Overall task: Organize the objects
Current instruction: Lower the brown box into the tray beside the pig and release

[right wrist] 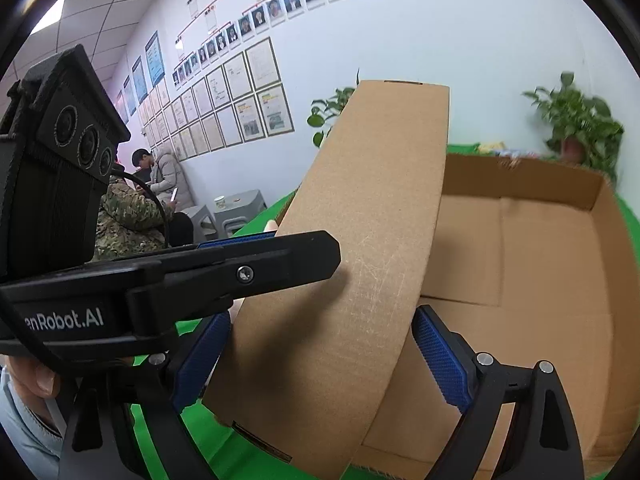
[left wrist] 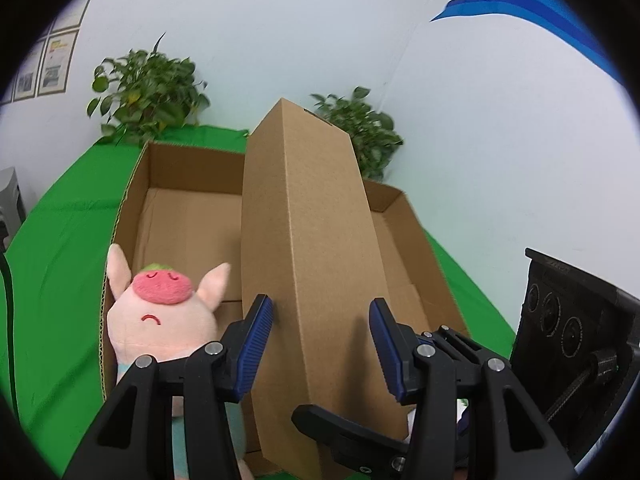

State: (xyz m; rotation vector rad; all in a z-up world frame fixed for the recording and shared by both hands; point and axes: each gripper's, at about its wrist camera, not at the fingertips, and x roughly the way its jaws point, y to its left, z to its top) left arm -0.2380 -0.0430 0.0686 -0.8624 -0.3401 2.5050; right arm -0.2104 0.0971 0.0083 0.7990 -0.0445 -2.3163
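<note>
A long closed cardboard carton (left wrist: 308,248) stands tilted over a large open cardboard box (left wrist: 188,216) on the green cloth. My left gripper (left wrist: 320,340) has its blue pads on either side of the carton's near end, the left pad (left wrist: 256,340) touching it, the right one slightly apart. My right gripper (right wrist: 320,360) straddles the same carton (right wrist: 360,260) from the other side, pads against its edges. A pink plush pig (left wrist: 160,320) sits in the open box's near left corner. The open box (right wrist: 540,260) is otherwise bare inside.
Two potted plants (left wrist: 148,92) (left wrist: 360,132) stand behind the box against the white wall. The green cloth (left wrist: 60,248) covers the table. People sit by the far wall (right wrist: 160,184). The left gripper body (right wrist: 160,276) crosses the right wrist view.
</note>
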